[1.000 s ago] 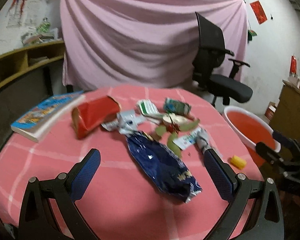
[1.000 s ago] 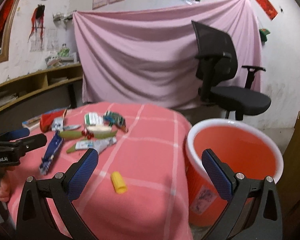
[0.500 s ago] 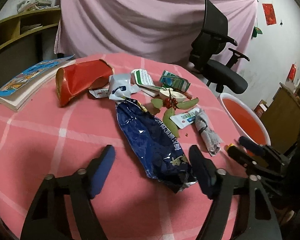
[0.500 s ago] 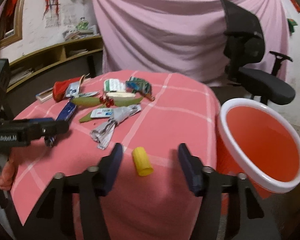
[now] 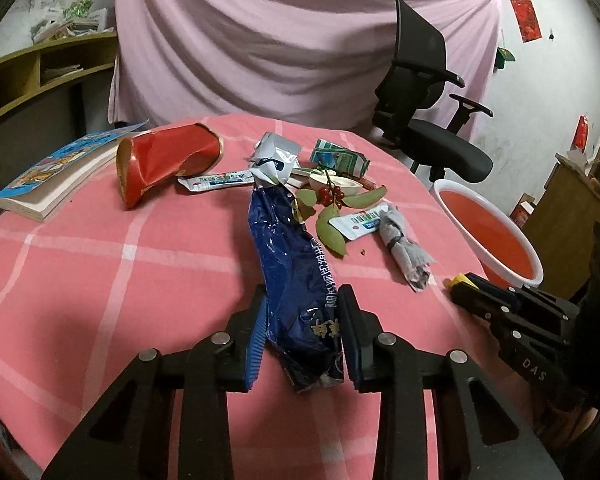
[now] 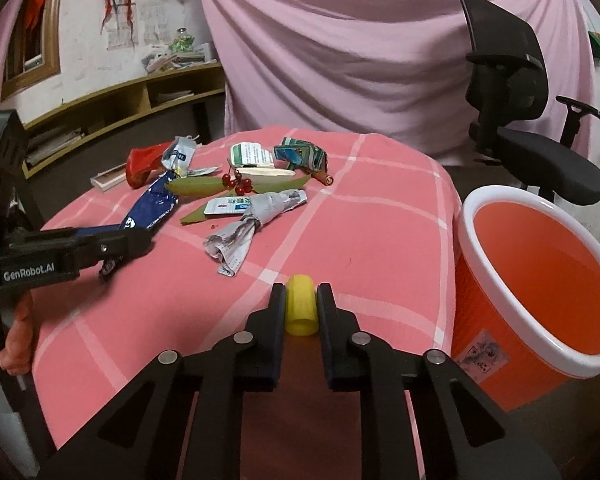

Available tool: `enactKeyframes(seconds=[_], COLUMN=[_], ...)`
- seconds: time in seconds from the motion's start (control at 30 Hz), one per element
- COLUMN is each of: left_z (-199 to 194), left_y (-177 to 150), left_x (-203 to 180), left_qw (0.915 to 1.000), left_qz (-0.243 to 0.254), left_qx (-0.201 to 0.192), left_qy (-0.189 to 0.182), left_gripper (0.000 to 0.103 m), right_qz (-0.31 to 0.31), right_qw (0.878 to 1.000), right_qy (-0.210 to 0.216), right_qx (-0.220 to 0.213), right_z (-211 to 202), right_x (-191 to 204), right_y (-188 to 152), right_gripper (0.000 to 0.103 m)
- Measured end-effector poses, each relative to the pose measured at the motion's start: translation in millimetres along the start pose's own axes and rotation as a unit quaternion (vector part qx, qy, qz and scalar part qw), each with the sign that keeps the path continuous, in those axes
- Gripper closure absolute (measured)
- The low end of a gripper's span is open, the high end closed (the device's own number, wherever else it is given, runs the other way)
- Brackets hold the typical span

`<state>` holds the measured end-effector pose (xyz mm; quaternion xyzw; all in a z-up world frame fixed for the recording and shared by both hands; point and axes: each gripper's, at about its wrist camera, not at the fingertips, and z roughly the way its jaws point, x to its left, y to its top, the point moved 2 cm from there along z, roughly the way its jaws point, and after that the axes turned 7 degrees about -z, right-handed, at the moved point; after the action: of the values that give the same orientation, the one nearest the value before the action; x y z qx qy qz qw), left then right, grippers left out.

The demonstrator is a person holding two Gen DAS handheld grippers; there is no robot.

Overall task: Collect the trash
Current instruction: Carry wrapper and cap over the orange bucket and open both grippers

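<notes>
Trash on a pink checked tablecloth [image 5: 100, 272], as we hold one gripper in each hand. Our left gripper [image 5: 302, 308] is closed on the near end of a blue foil wrapper [image 5: 292, 256], which runs away toward 12 o'clock. Our right gripper [image 6: 301, 300] clamps a small yellow cylinder [image 6: 300, 306] at the table's near edge. From the left wrist view, at 11 o'clock lies a crushed red cup [image 5: 160, 162] beside a book [image 5: 60, 172]; at 12 o'clock, sachets, leaves and red berries [image 5: 331, 195]; at 1 o'clock, a twisted newspaper wad [image 5: 404, 248]. An orange bucket [image 6: 540, 272] stands off the table's edge at 3 o'clock in the right wrist view.
</notes>
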<state>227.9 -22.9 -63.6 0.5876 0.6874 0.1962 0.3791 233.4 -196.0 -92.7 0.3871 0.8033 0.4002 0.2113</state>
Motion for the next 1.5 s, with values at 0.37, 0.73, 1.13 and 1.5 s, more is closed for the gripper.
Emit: enactKeyframes(seconds=[0.37,0.73,1.13,1.5], left_z=[-33,-11,79,135], left_y=[-7,30,45,53], left_x=[-25,-113,-208,-235], left_qw=[0.9938,0.9777,0.9734,0.9722], left_qz=[0.039,0.133,0.152,0.113], left_qx=[-0.103,-0.141,0.002,0.104], left_qy=[-0.016,-0.082,-0.171,-0.177], left_gripper=[0.075,0.075,0.075,0.074], right_qz=[-0.012,0.068,0.203,0.260], right_qw=[0.998,0.969,0.941,0.935], right_qy=[-0.009,-0.142,-0.211,-0.204], right_qx=[-0.067,-0.189,-0.173,-0.129], right_z=[-28,-80,-88,-84], right_x=[11,-65,-169,-197], right_y=[7,20,-17,-46], right_gripper=[0.090,0.089,0.089,0.089])
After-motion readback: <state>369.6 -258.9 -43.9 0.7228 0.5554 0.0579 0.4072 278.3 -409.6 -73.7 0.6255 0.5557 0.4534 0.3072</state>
